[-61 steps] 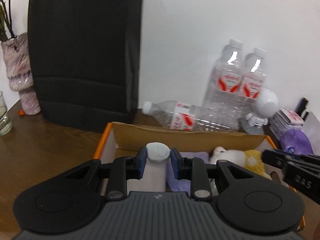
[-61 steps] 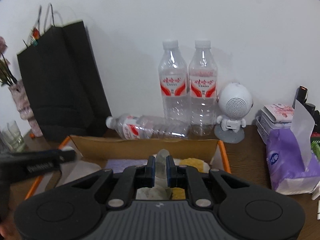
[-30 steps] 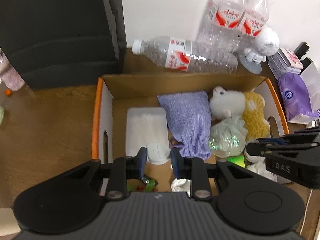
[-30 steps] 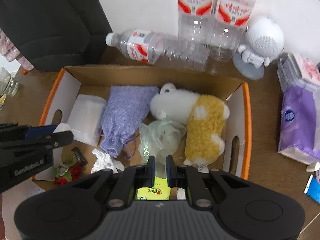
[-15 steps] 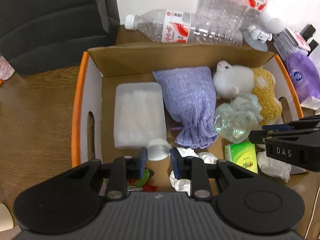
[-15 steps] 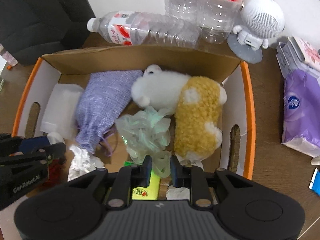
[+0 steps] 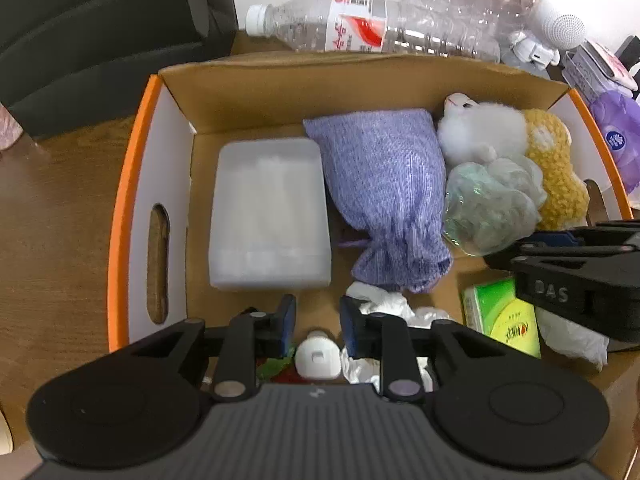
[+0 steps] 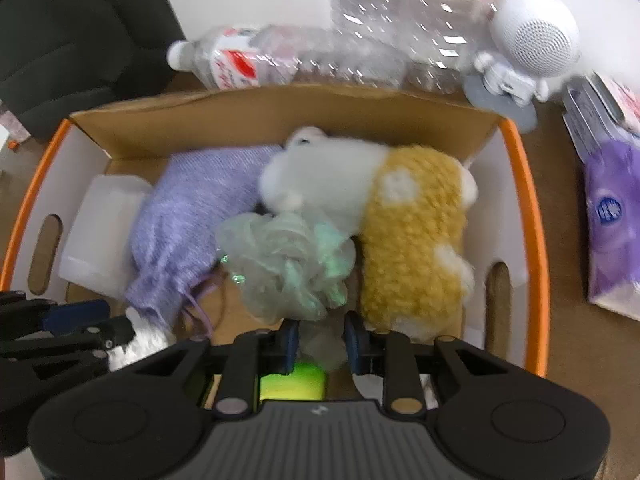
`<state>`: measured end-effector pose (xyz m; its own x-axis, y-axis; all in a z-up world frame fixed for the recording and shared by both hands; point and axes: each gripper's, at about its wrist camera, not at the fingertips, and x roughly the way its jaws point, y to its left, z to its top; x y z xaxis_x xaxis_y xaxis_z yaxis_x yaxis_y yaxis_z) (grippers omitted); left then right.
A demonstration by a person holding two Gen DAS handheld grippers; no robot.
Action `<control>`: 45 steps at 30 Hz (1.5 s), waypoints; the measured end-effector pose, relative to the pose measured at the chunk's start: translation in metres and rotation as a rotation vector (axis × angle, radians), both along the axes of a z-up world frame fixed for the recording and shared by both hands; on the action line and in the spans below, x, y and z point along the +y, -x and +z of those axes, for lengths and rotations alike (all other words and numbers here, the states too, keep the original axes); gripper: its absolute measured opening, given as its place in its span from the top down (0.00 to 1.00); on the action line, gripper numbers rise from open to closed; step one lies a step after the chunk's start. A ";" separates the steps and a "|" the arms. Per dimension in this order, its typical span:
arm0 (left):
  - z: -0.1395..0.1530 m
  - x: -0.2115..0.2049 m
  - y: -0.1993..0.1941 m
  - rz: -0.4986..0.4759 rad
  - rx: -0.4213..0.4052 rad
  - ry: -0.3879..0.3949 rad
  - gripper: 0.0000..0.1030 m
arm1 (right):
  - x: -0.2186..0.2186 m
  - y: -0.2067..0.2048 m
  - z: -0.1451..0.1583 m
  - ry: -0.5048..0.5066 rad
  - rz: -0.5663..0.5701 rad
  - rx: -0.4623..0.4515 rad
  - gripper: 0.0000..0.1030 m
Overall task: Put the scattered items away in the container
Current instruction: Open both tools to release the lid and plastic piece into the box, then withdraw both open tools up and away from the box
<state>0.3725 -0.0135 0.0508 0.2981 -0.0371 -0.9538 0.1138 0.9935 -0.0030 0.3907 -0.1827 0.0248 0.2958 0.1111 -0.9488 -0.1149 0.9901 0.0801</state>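
An orange-rimmed cardboard box (image 7: 132, 200) (image 8: 524, 208) holds a white plastic case (image 7: 268, 212), a purple knit pouch (image 7: 384, 184), a white-and-yellow plush (image 7: 520, 148), a pale green mesh puff (image 8: 288, 264), a green packet (image 7: 500, 316) and crumpled tissues (image 7: 384, 304). My left gripper (image 7: 316, 322) is open over the box's near left; a small white bottle (image 7: 318, 358) lies loose below its jaws. My right gripper (image 8: 318, 340) is open over the box's near side, with a bit of pale mesh between its jaws.
Behind the box a water bottle (image 7: 360, 28) lies on its side, with upright bottles (image 8: 408, 8) and a white robot-shaped speaker (image 8: 528, 44). A black paper bag (image 7: 100, 32) stands at back left. A purple tissue pack (image 8: 612, 228) lies right of the box.
Both grippers tilted down over the box and opened. The white bottle left the left jaws and lies in the box. The right jaws spread off the pale mesh.
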 end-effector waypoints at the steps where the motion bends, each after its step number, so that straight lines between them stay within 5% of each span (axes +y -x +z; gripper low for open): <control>1: 0.001 0.001 0.000 0.000 -0.005 0.000 0.64 | 0.000 0.000 0.000 0.000 -0.005 -0.001 0.75; 5: 0.012 0.001 0.004 0.013 -0.028 0.005 0.49 | -0.003 0.001 0.006 -0.041 -0.042 0.034 0.46; 7: 0.021 0.002 0.006 0.032 -0.045 0.007 0.32 | -0.005 0.006 0.017 -0.042 -0.055 0.015 0.34; 14: 0.062 0.005 0.022 0.096 -0.103 0.025 0.00 | -0.019 0.030 0.068 -0.011 -0.092 -0.058 0.24; 24: 0.141 -0.005 0.064 0.086 -0.210 0.051 0.00 | -0.028 0.070 0.145 -0.029 -0.105 -0.156 0.23; 30: 0.161 -0.009 0.083 0.076 -0.279 0.061 0.00 | -0.034 0.091 0.168 -0.050 -0.112 -0.209 0.21; 33: 0.160 -0.009 0.094 0.066 -0.334 0.064 0.00 | -0.035 0.102 0.169 -0.057 -0.114 -0.245 0.21; 36: 0.151 -0.006 0.112 0.067 -0.489 0.090 0.00 | -0.033 0.118 0.161 -0.064 -0.110 -0.338 0.21; 38: 0.137 -0.006 0.126 0.066 -0.591 0.091 0.00 | -0.031 0.129 0.150 -0.059 -0.095 -0.415 0.21; 45: 0.071 -0.003 0.163 0.040 -0.738 0.140 0.00 | -0.034 0.161 0.090 -0.092 -0.133 -0.595 0.21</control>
